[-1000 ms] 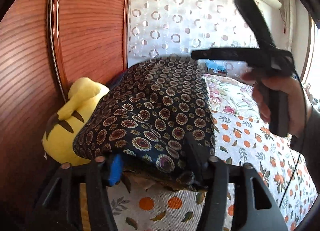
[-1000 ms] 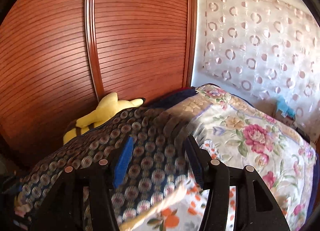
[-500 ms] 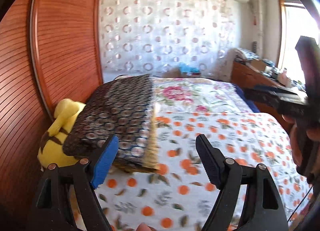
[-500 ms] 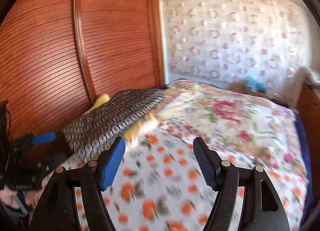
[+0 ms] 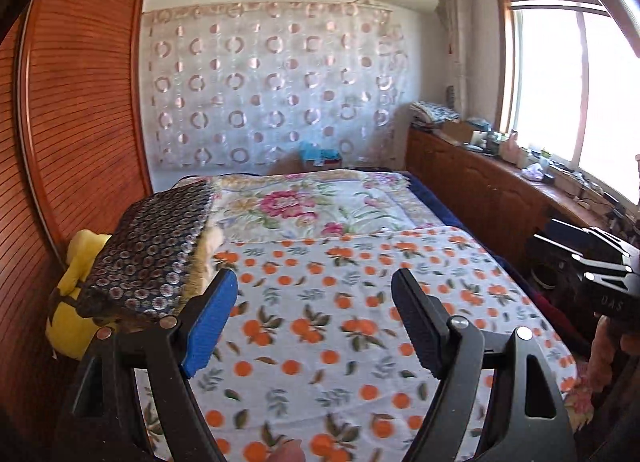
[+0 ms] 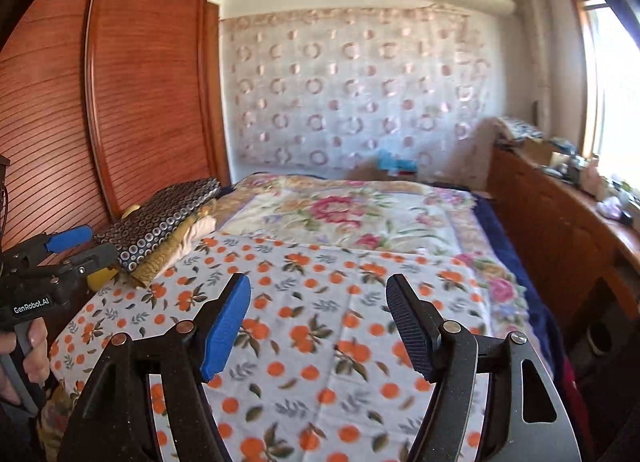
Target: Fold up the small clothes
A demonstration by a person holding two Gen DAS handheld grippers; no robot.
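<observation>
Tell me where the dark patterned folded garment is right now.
The garment tops a folded pile at the bed's left edge, against the yellow plush toy and wardrobe; both grippers are clear of it.

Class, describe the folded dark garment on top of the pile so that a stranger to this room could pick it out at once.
Start at the red-brown slatted wardrobe left of the bed. Against it, on the bed's left edge, sits a small pile; the folded dark garment tops it. Its small ring pattern sets it apart from the plain yellowish and cream pieces beneath.

A folded dark garment (image 5: 154, 248) with a ringed pattern tops a stack at the bed's left edge.
</observation>
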